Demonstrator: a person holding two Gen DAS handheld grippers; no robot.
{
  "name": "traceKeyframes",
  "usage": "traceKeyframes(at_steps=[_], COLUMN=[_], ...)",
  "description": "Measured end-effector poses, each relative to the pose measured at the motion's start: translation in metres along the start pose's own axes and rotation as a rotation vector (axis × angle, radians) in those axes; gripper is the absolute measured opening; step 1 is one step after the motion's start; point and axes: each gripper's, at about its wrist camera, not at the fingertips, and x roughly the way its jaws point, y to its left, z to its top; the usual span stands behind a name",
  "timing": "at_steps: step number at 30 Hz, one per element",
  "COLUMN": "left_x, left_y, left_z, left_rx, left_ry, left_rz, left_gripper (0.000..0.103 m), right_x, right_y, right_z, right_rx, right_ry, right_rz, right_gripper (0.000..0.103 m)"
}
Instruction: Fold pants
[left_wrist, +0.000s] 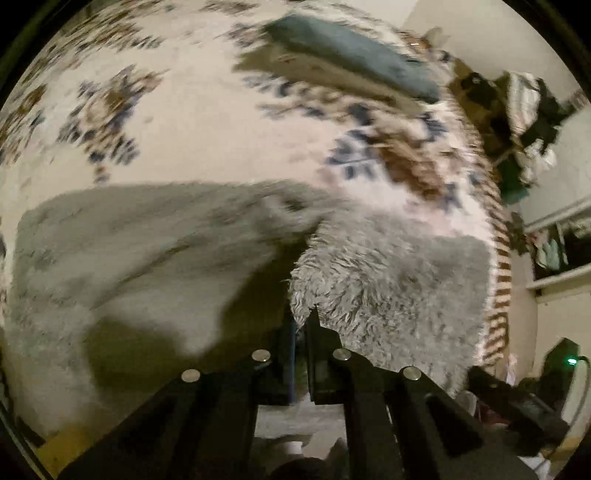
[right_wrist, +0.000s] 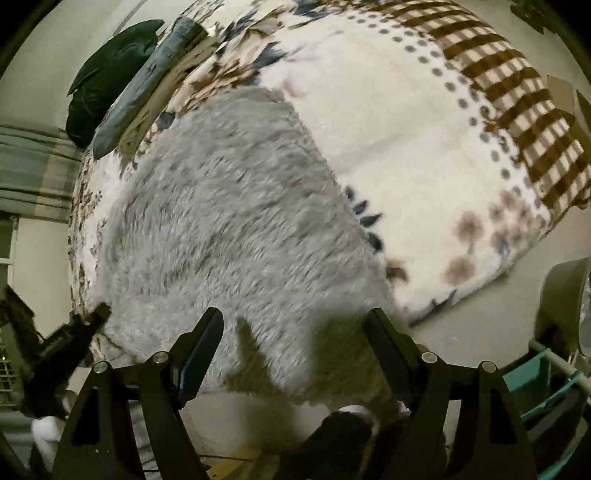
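The pants are grey and fuzzy and lie on a cream floral blanket. In the left wrist view my left gripper is shut on an edge of the pants and holds it lifted, while the rest lies spread to the left. In the right wrist view the pants fill the middle, stretching away from me. My right gripper is open, its fingers standing wide apart just above the near edge of the pants. The left gripper shows at the lower left there.
A folded blue-grey cloth lies at the far side of the blanket, also seen in the right wrist view beside a dark green bundle. The blanket's brown checked border marks its edge. Clutter stands at the right wall.
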Motion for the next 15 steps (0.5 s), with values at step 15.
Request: traceKeyframes(at_steps=[15], left_x=[0.023], left_y=[0.020], left_z=[-0.026], left_rx=[-0.092], left_ry=[0.156], left_rz=[-0.208], left_gripper=[0.036], right_x=[0.002], right_y=[0.122], right_z=[0.050], right_rx=[-0.287], right_ry=[0.115], right_rz=[0.031], right_gripper=[0.082])
